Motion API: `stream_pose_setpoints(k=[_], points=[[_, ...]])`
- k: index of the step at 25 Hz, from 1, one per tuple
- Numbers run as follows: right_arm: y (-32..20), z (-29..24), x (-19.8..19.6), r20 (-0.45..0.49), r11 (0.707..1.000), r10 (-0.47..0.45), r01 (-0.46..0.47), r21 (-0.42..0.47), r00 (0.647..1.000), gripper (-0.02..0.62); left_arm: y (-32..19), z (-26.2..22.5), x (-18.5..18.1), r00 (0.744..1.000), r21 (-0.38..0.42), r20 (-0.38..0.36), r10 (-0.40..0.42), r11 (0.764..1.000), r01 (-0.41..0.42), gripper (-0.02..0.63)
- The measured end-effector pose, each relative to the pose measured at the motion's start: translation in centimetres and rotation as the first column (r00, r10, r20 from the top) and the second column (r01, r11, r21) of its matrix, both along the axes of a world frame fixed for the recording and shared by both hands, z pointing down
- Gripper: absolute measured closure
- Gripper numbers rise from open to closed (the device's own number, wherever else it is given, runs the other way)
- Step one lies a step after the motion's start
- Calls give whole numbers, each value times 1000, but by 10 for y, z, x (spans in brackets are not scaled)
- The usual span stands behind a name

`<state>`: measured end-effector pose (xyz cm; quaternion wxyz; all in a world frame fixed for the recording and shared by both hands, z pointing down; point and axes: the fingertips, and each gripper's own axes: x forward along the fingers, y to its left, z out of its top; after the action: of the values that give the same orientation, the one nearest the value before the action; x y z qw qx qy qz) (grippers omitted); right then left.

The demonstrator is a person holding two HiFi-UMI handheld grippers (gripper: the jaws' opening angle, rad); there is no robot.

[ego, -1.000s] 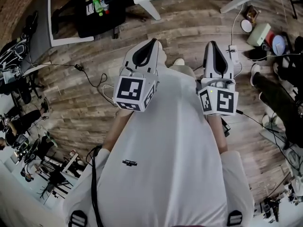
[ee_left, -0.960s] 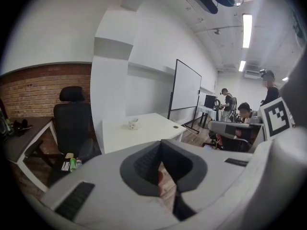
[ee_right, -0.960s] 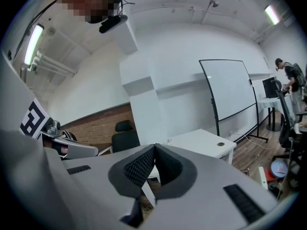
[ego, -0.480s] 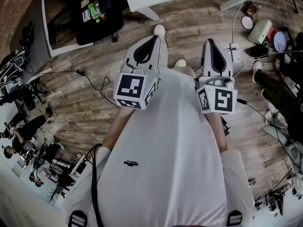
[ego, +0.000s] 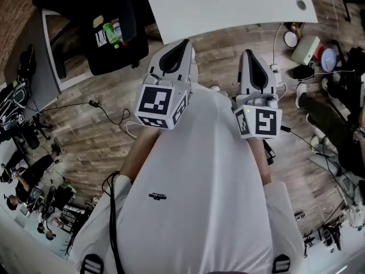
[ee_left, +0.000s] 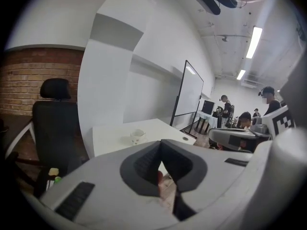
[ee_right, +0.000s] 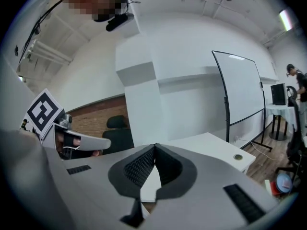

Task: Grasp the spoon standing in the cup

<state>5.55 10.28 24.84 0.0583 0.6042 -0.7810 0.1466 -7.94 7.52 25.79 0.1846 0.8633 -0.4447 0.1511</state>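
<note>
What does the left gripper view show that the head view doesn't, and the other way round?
Only the left gripper view: a cup on the table, too small to tell what is in it, a whiteboard, a brick wall, and a look along the left tool, its jaws closed on nothing.
Only the head view: the person's white shirt, the wooden floor and cables.
Both: the white table and the black chair.
</note>
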Motion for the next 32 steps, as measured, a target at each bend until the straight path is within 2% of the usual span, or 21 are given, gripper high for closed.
stream_pose_setpoints(k=[7, 12, 19, 24, 32], points=[[-77, 3, -18, 7, 999, 53, -53, 4, 999, 590, -77, -10, -26, 999, 36, 6, 34, 999, -34, 597], [-110, 8, -24, 4, 999, 38, -38, -15, 999, 590, -107, 1, -37, 1000, -10, 16, 8, 1000, -8, 597], [-144, 12, 4, -9, 999, -16, 16, -33, 1000, 590, -132, 8, -1, 1000, -45, 7, -19, 999, 20, 597], [-167, 23, 22, -11, 999, -37, 37, -39, 999, 589, -148, 14, 17, 999, -50, 26, -34, 998, 35, 597], [-208, 49, 19, -20, 991, -115, 114, -75, 993, 589, -169, 34, 14, 992, -84, 51, -116, 989, 120, 597]])
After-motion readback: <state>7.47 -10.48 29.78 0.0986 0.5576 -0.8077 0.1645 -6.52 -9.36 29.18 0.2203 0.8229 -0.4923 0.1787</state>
